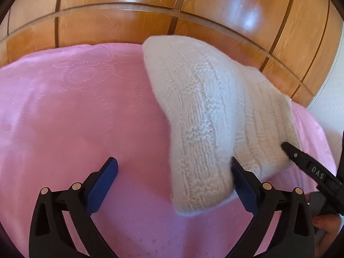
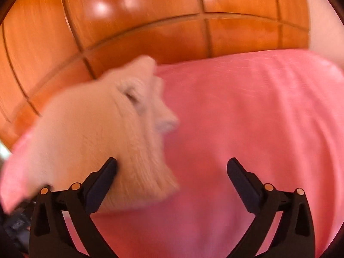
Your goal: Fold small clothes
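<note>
A white knitted sock [image 1: 215,107] lies folded over on a pink cloth [image 1: 75,107]. My left gripper [image 1: 174,167] is open. The sock's near end sits between its blue pads and rests against the right pad [image 1: 243,180], while the left pad is clear of it. One black finger of my right gripper [image 1: 289,149] touches the sock's right edge. The right wrist view is blurred. In it the sock [image 2: 96,129] lies at the left, and my right gripper [image 2: 172,165] is open, its left finger [image 2: 107,172] against the sock and its right finger over bare cloth.
Glossy wooden panels [image 1: 150,21] rise just behind the cloth's far edge. A white wall [image 1: 331,107] shows at the right. A person's hand [image 1: 326,225] holds the right gripper at the lower right. Bare pink cloth [image 2: 258,118] spreads to the right of the sock.
</note>
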The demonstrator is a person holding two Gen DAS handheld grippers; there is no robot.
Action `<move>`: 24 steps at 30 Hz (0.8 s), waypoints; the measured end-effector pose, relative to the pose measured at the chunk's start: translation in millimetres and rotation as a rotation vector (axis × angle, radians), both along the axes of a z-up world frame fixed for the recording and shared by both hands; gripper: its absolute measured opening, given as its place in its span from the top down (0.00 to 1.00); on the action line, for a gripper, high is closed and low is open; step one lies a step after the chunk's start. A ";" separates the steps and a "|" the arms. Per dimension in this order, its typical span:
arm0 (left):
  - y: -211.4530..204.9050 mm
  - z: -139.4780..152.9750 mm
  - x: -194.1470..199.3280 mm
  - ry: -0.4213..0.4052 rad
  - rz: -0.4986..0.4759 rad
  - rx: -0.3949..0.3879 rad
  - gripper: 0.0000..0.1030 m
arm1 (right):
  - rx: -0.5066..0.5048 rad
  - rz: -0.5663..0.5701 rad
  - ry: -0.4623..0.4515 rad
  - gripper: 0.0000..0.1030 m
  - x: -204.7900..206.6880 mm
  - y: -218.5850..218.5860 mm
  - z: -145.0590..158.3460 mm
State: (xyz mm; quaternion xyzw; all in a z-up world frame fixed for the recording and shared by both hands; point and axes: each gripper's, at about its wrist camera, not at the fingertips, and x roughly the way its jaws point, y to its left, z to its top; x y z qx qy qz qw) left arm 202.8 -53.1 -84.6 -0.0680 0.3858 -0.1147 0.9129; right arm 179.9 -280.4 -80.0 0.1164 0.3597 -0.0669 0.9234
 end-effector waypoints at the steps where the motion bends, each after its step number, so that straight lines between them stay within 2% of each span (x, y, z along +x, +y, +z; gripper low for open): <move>1: -2.5 0.7 -3.9 -0.004 0.004 0.017 0.04 | -0.006 -0.004 0.009 0.02 -0.2 0.4 -0.4; 3: -7.3 4.8 -8.0 -0.019 0.016 0.055 0.04 | -0.028 -0.020 -0.009 0.02 -0.6 7.0 1.2; 9: -4.3 10.0 -40.0 -0.070 0.067 0.128 0.04 | -0.081 -0.055 -0.107 0.02 -44.3 21.8 2.7; 12: -6.0 8.7 -53.0 -0.069 0.093 0.191 0.04 | -0.071 -0.060 -0.089 0.02 -51.1 27.3 3.7; 14: -6.4 10.2 -65.1 -0.098 0.080 0.220 0.04 | -0.058 -0.035 -0.084 0.02 -61.8 30.7 1.6; 19: -0.4 18.9 -82.3 -0.144 0.061 0.236 0.04 | -0.138 0.040 -0.135 0.02 -89.5 48.3 8.9; 24: 12.7 27.4 -100.7 -0.149 0.098 0.196 0.04 | -0.255 0.097 -0.138 0.02 -104.9 64.9 14.1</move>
